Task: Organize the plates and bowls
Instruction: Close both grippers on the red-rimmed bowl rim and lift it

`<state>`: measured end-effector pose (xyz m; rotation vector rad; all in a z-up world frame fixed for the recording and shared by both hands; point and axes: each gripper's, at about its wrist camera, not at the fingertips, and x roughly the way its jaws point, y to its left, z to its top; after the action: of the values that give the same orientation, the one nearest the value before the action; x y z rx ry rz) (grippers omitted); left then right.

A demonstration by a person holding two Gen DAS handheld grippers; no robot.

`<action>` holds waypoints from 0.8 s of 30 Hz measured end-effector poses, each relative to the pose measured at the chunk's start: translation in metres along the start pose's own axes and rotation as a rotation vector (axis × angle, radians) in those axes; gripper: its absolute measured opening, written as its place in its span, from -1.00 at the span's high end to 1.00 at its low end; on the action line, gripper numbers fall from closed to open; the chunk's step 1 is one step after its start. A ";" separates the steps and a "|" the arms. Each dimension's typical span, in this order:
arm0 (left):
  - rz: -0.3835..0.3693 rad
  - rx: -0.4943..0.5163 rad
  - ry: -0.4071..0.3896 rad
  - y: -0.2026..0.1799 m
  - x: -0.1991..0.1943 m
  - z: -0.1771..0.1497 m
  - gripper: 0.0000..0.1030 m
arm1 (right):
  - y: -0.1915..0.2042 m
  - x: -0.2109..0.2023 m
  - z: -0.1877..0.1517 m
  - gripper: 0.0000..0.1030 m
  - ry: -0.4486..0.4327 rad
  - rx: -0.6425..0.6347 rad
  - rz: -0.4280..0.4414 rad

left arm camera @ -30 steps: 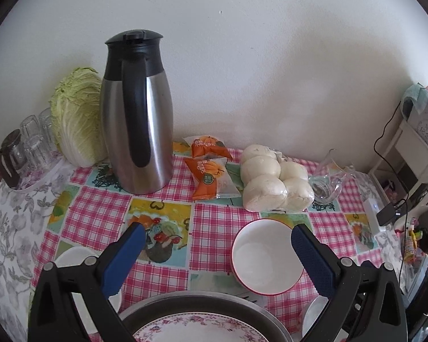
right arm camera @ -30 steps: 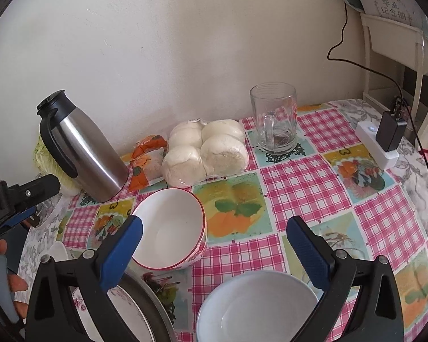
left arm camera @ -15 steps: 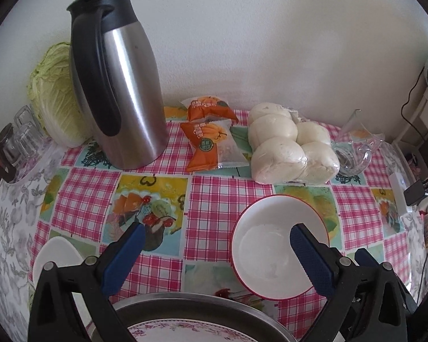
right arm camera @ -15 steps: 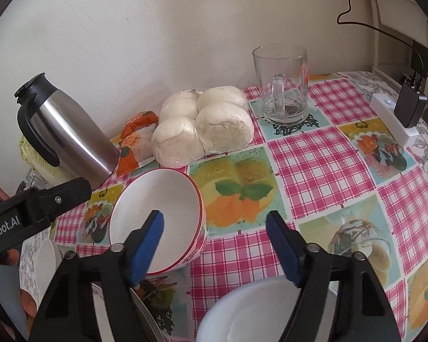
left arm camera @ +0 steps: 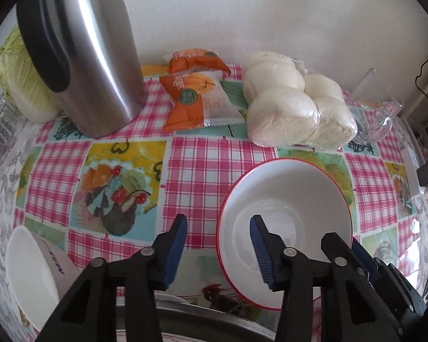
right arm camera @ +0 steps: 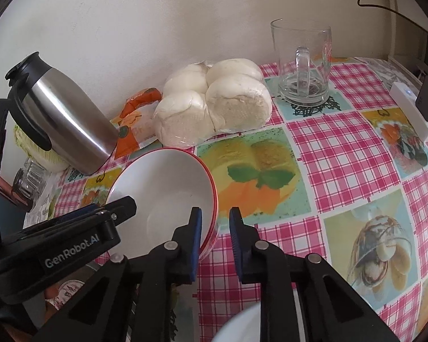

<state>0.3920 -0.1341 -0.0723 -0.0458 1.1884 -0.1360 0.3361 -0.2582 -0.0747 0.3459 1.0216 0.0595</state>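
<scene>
A white bowl with a red rim [left arm camera: 294, 199] [right arm camera: 168, 188] stands on the checked tablecloth. My left gripper [left arm camera: 218, 245] straddles its near left rim, one finger inside, one outside, jaws apart with a gap to the rim. My right gripper [right arm camera: 214, 236] straddles its right rim with narrow jaws, the left finger inside the bowl, the right finger outside; I cannot tell if they press the wall. A second white bowl [left arm camera: 28, 273] lies at the left. A white dish [right arm camera: 236, 327] and a flowered plate in a metal pan [right arm camera: 68, 287] show at the bottom.
A steel thermos jug [left arm camera: 82, 51], snack packets [left arm camera: 197, 99], bagged buns [left arm camera: 294, 108] and a glass mug [right arm camera: 302, 62] stand behind the bowl. Cabbage [left arm camera: 17, 77] and glasses [left arm camera: 0, 122] are far left. A power strip with adapter [right arm camera: 413, 108] lies at right.
Both grippers moved forward and down onto the red-rimmed bowl and narrowed their jaws around its rim on opposite sides.
</scene>
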 end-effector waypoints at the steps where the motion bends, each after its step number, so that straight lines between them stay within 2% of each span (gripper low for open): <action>1: -0.003 0.004 0.012 -0.001 0.003 -0.001 0.26 | 0.002 0.001 0.000 0.70 0.005 -0.009 -0.004; 5: -0.026 0.012 0.033 -0.005 0.009 -0.003 0.55 | 0.006 0.002 -0.001 0.70 0.013 -0.029 -0.018; 7: -0.025 0.010 0.035 -0.005 0.009 -0.004 0.63 | 0.005 0.002 -0.003 0.71 0.009 -0.027 -0.013; 16: -0.047 0.010 -0.014 0.002 -0.006 -0.008 0.67 | 0.006 -0.005 -0.007 0.71 -0.007 -0.017 0.002; 24: -0.110 -0.029 -0.094 0.011 -0.055 -0.013 0.67 | 0.023 -0.050 -0.008 0.71 -0.094 -0.064 -0.014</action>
<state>0.3604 -0.1160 -0.0280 -0.1419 1.0946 -0.2112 0.3063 -0.2453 -0.0304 0.2807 0.9274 0.0621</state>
